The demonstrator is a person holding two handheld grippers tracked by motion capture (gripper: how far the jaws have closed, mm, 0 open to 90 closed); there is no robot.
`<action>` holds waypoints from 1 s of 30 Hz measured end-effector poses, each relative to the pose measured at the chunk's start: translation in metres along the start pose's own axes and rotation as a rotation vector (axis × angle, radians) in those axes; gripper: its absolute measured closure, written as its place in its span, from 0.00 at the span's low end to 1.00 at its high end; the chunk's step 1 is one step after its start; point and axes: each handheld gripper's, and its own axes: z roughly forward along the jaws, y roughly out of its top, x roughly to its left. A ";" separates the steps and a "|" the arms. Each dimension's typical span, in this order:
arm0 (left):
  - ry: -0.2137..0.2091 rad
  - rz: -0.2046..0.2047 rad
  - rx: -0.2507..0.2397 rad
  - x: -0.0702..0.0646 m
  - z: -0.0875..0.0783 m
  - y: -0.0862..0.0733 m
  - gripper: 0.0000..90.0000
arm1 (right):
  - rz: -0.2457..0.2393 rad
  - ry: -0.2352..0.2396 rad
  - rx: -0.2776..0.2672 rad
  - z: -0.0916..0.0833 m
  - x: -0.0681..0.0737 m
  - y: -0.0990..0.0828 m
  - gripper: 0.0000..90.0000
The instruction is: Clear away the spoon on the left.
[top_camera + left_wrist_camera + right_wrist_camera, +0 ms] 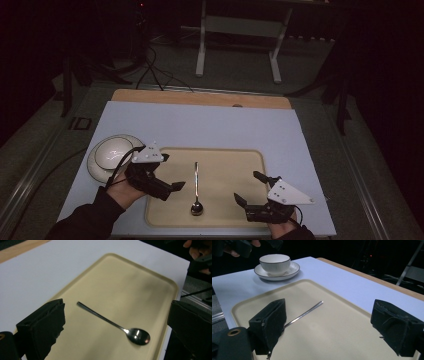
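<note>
White tabletop holds a tray; its spoon points away, between the released left gripper and right gripper, left nearer.

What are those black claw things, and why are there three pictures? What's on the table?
A person sits at a table and holds a pinching tool in each hand: the left gripper and the right gripper. Each has two black jaws, and both stand open, holding nothing.

One picture comes from a camera high above. The other two come from little cameras riding on each gripper, looking out between its jaws.

On the pale blue table top lies a flat beige plastic tray. On it rests a shiny metal spoon. Beside the tray, near the left gripper, a white cup with a dark rim stands on a matching white saucer.
</note>
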 end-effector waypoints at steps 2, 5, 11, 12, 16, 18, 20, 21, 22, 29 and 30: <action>0.003 -0.001 0.001 0.000 -0.002 -0.004 0.02 | -0.003 -0.001 0.002 0.000 0.000 0.000 0.15; 0.010 -0.002 -0.007 -0.001 -0.007 -0.009 0.02 | -0.005 -0.001 0.002 0.001 0.000 0.000 0.15; 0.026 -0.009 -0.018 -0.002 -0.013 -0.019 0.02 | -0.005 0.004 0.007 0.002 0.000 -0.001 0.15; 0.032 -0.012 -0.017 -0.002 -0.013 -0.022 0.02 | -0.005 0.004 0.008 0.002 0.001 -0.001 0.15; 0.029 -0.016 -0.013 -0.002 -0.012 -0.031 0.02 | -0.009 0.002 0.011 0.002 0.000 -0.001 0.15; 0.036 -0.017 -0.007 -0.003 -0.011 -0.037 0.02 | -0.008 0.002 0.011 0.002 0.000 -0.001 0.15; 0.039 -0.019 -0.002 -0.004 -0.009 -0.041 0.02 | -0.006 0.003 0.011 0.003 0.000 -0.001 0.15; 0.040 -0.020 0.000 -0.004 -0.009 -0.043 0.02 | -0.005 0.003 0.011 0.003 0.000 -0.001 0.15; 0.042 -0.023 0.002 -0.004 -0.008 -0.045 0.02 | -0.005 0.003 0.011 0.003 0.000 -0.001 0.15; 0.060 -0.047 0.017 -0.002 -0.002 -0.059 0.02 | -0.002 0.002 0.014 0.003 0.000 -0.002 0.15; 0.062 -0.050 0.019 -0.002 -0.001 -0.061 0.02 | -0.001 0.003 0.015 0.003 0.000 -0.002 0.15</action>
